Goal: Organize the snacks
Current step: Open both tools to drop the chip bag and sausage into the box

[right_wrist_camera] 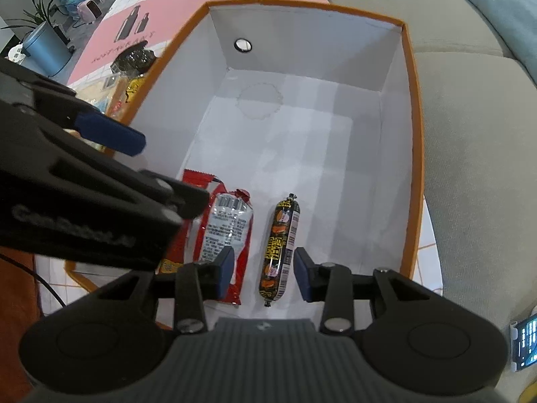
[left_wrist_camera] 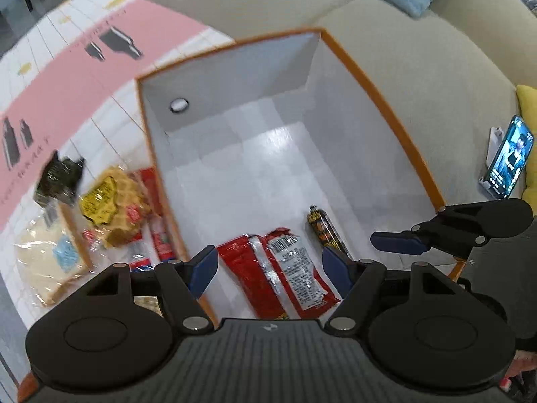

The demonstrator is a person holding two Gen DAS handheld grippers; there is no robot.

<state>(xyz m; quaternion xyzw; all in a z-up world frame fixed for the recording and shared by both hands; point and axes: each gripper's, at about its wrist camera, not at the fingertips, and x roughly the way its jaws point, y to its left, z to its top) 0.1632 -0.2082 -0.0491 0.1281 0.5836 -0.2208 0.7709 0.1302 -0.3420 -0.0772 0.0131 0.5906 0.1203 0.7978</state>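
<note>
Both jaws stand released above the orange-rimmed box, where the red packet and the sausage stick already lie side by side on its floor. Lift your right gripper straight clear; send your left gripper to the snacks waiting on the counter beside the box.

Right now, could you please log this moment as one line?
left tool: open | right tool: open | red packet, sausage stick: in orange box
</note>
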